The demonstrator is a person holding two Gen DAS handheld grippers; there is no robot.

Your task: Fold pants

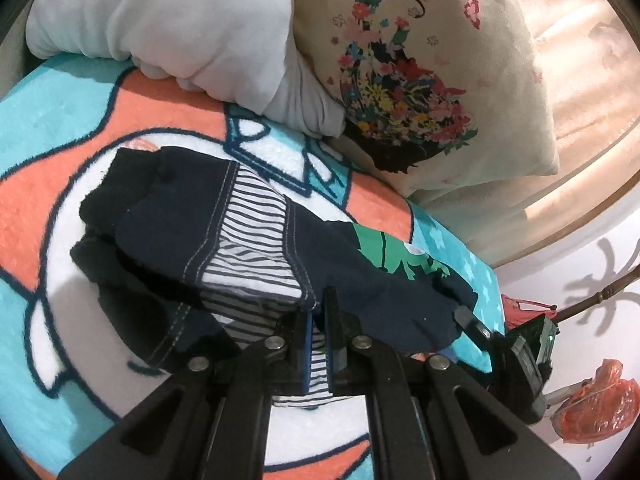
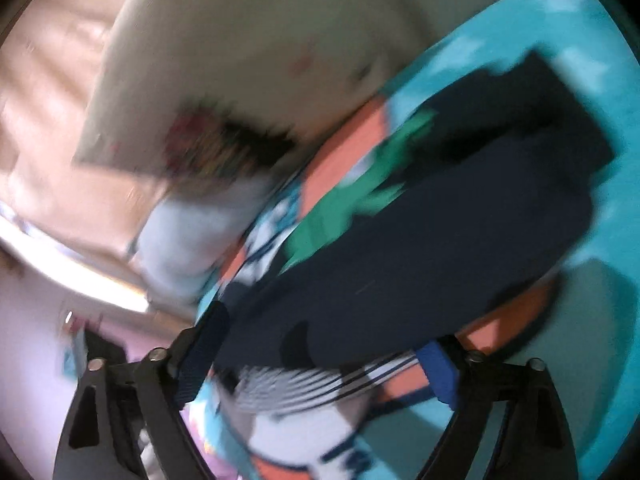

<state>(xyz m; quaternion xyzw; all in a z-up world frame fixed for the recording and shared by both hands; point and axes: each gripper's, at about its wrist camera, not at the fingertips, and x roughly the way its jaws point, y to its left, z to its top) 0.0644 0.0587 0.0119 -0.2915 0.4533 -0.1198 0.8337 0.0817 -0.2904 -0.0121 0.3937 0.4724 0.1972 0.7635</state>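
Observation:
Small navy pants [image 1: 168, 224] with a striped lining and a green print lie bunched on a teal, orange and white blanket [image 1: 48, 132]. My left gripper [image 1: 319, 312] is shut on the pants' waistband edge, striped fabric between its pads. In the left wrist view my right gripper [image 1: 474, 326] shows at the pants' right end. The right wrist view is blurred: my right gripper [image 2: 320, 356] stands wide open, fingers either side of the navy pants [image 2: 420, 248] near the striped part.
A white pillow [image 1: 172, 28] and a cream cushion with a floral print [image 1: 420, 80] lie at the blanket's far side. A beige headboard [image 1: 580, 120] is beyond. An orange plastic bag [image 1: 600, 404] and a dark rod are at right, off the bed.

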